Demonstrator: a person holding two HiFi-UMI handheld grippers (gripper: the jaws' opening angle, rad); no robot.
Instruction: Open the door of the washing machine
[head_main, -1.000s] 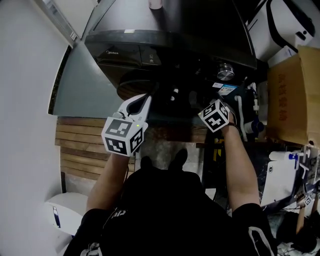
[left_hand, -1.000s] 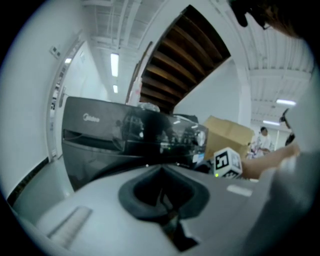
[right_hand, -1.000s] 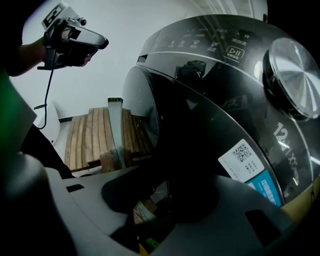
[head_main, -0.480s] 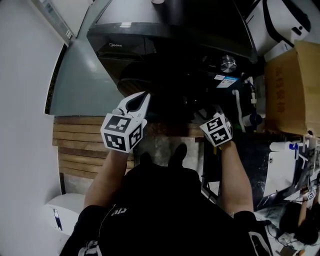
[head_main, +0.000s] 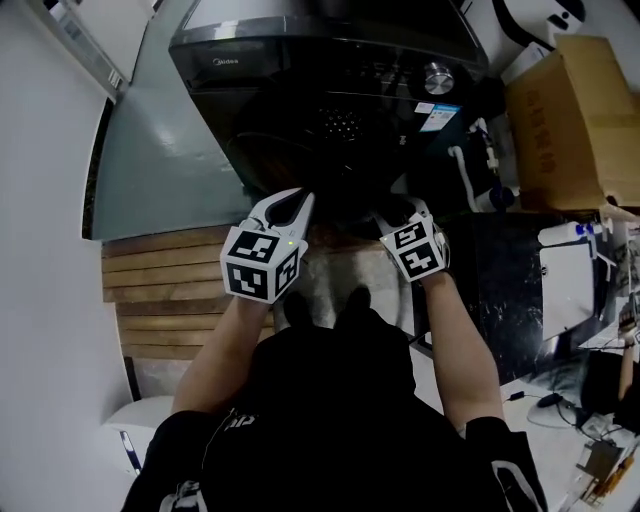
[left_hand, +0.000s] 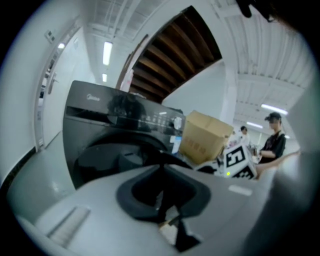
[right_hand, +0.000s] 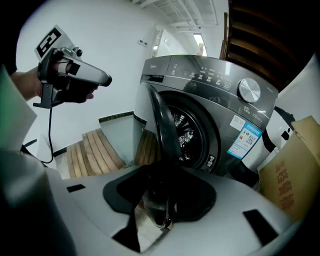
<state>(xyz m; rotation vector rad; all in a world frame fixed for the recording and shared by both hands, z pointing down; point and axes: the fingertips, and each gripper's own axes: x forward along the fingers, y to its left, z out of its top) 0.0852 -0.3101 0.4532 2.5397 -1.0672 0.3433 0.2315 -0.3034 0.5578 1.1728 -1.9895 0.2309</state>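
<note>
1. Hanging partly open off the front of the dark grey washing machine (head_main: 300, 60), the door (right_hand: 162, 125) is turning its edge toward us in the right gripper view, and the steel drum (right_hand: 184, 127) is showing behind it.
2. We are gripping the door's lower rim with the right gripper (right_hand: 161, 212). Its jaws are standing fairly wide, with the rim sitting between them.
3. We are holding the left gripper (head_main: 287, 203) near the right one, off to the door's left and apart from it. Its jaws are opening from a narrow slit, and nothing is sitting between them.
4. We are seeing a silver dial (head_main: 436, 77) on the machine's control panel and a blue label (right_hand: 244, 137) just below it, right of the drum opening.
5. We are also seeing a cardboard box (head_main: 560, 110) standing at the machine's right and wooden slats (head_main: 170, 300) lying on the floor at its left.
</note>
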